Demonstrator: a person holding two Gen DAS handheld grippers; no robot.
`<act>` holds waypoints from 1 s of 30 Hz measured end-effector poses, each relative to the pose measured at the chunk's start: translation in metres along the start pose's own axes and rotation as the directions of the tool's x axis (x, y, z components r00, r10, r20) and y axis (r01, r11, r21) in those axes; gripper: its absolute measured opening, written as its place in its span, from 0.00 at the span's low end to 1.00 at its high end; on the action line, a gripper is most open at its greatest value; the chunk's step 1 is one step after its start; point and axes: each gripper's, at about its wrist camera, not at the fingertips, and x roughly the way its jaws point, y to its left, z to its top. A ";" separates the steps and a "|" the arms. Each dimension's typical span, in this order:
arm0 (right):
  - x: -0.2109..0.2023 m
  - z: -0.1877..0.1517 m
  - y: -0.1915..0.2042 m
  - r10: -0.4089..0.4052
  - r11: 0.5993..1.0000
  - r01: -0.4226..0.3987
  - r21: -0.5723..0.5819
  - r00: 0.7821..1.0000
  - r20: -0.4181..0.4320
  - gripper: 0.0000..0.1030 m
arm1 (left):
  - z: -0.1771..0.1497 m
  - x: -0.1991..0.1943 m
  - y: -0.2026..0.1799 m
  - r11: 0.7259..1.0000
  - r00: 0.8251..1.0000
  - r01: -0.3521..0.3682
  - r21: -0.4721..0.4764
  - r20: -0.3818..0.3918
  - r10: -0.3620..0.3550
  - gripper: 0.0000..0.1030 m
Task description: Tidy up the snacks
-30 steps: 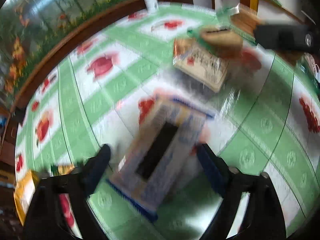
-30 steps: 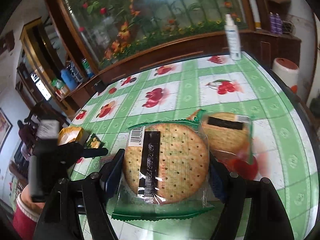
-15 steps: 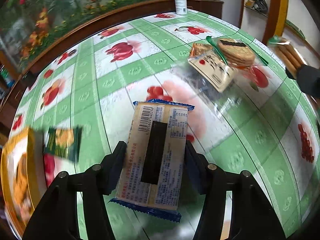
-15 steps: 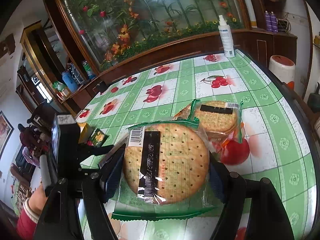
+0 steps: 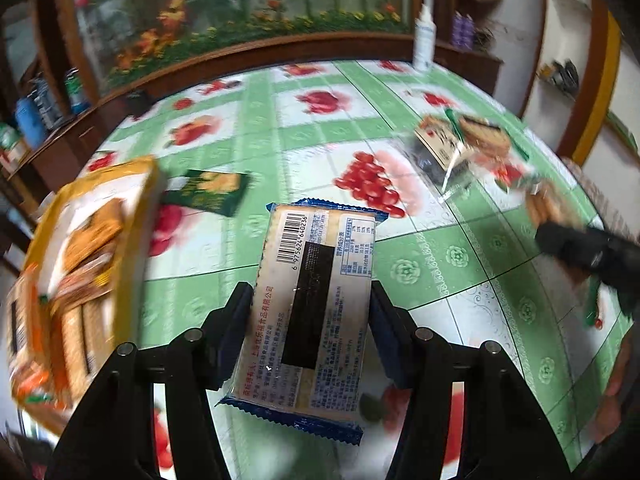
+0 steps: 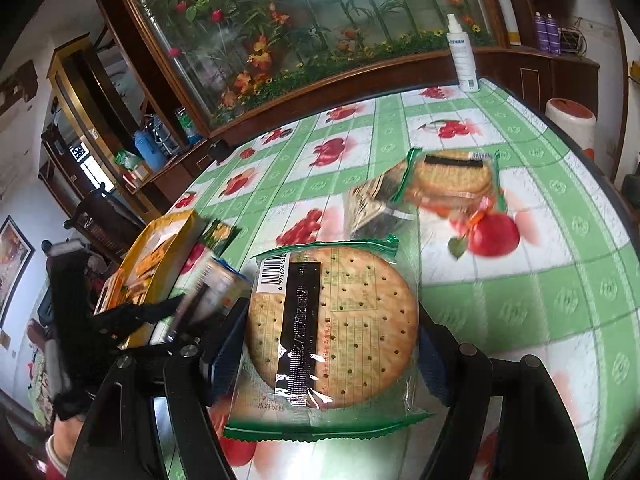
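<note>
My left gripper (image 5: 310,298) is shut on a blue-edged cracker packet (image 5: 316,320), with both pads pressed on its long sides above the fruit-print tablecloth (image 5: 320,128). My right gripper (image 6: 330,322) is shut on a round cracker pack (image 6: 340,332) in a green-edged clear wrapper. A yellow snack box (image 5: 80,264) lies to the left, with a small dark green packet (image 5: 204,194) beside it. A second round cracker pack (image 6: 452,180) rests on a labelled clear bag (image 6: 372,204) further back on the table. In the right wrist view the left gripper (image 6: 188,312) shows blurred beside the yellow box (image 6: 160,264).
A white spray bottle (image 6: 462,56) stands at the table's far edge, in front of a wood-framed flower panel. Shelves with bottles fill the left wall. A white and red bin (image 6: 570,120) sits beyond the table's right edge. A hand in a sleeve shows at the lower left (image 6: 56,444).
The left gripper's jaws closed from wide apart onto the blue-edged packet, lifted it and swung left towards the yellow box. The right gripper drew back with its round crackers from the second pack.
</note>
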 end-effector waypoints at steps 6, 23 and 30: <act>0.002 -0.020 0.016 0.026 1.000 -0.026 -0.009 1.000 -0.014 0.74 | -0.010 -0.039 0.019 0.996 0.996 -0.046 -0.072 0.076 0.052 0.54; -0.002 -0.027 0.092 0.102 0.986 -0.102 -0.130 0.995 -0.008 0.74 | -0.022 -0.100 0.079 0.959 0.956 -0.152 -0.237 0.211 0.204 0.55; 0.011 -0.024 0.120 0.119 0.977 -0.123 -0.174 0.992 -0.034 0.74 | -0.027 -0.103 0.105 0.940 0.944 -0.187 -0.285 0.212 0.252 0.55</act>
